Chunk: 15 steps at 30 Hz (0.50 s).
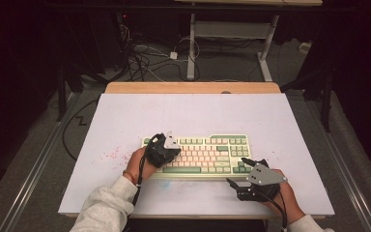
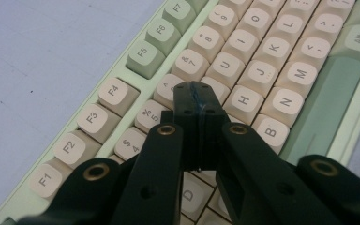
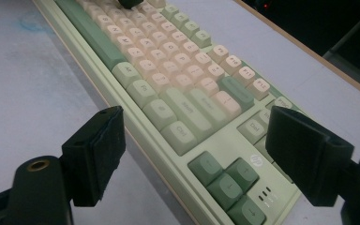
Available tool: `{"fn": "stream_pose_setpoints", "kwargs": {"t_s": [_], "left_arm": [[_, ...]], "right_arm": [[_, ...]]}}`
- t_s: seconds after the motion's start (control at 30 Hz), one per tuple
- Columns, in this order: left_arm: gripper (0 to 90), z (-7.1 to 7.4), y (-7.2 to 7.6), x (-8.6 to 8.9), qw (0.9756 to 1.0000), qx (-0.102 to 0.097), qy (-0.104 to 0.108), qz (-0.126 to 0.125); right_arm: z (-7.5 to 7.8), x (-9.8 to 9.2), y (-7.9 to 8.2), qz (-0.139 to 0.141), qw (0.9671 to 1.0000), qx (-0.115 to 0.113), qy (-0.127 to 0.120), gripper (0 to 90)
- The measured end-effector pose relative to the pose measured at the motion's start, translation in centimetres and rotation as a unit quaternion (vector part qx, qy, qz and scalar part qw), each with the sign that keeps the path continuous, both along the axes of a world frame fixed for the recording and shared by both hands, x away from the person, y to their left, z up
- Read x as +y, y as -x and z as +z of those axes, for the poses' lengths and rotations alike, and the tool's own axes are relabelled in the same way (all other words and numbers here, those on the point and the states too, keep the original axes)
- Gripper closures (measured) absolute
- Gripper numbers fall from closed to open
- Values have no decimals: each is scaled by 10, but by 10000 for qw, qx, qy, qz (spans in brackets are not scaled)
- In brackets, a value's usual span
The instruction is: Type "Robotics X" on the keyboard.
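The cream-and-sage-green mechanical keyboard (image 1: 200,155) lay flat near the front middle of the white-topped table (image 1: 125,121), its long side towards the person. The left tool (image 2: 198,96) had its two black jaws pressed together with nothing between them, the joined tip poised over the keys around the 6, T and G, just above or on them; contact could not be told. By my reading the step in hand was pressing a key with that closed tip. The right tool (image 3: 213,154) stood with jaws wide apart at the keyboard's right end, near the green arrow keys (image 3: 227,180), holding nothing. The next move likely called for a short, straight push onto one keycap, keeping clear of its neighbours.
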<state>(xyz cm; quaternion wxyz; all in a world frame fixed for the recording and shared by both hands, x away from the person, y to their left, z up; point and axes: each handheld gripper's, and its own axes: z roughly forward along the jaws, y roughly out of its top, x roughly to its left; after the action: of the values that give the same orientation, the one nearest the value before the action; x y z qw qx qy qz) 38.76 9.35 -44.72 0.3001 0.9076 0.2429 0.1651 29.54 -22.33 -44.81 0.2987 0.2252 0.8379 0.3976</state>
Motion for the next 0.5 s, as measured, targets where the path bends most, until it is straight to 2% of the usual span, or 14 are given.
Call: {"fn": "stream_pose_setpoints", "kwargs": {"t_s": [0.07, 0.17, 0.5], "left_arm": [[879, -1, -1, -2, 10000, 56, -35, -18], [879, 0, 0, -3, 10000, 11, -75, -39], [878, 5, 3, 2, 9999, -136, 80, -49]], "right_arm": [[0, 0, 0, 2, 10000, 15, 21, 209], [0, 1, 0, 16, 10000, 9, 26, 209], [1, 0, 1, 22, 10000, -24, 19, 209]]}}
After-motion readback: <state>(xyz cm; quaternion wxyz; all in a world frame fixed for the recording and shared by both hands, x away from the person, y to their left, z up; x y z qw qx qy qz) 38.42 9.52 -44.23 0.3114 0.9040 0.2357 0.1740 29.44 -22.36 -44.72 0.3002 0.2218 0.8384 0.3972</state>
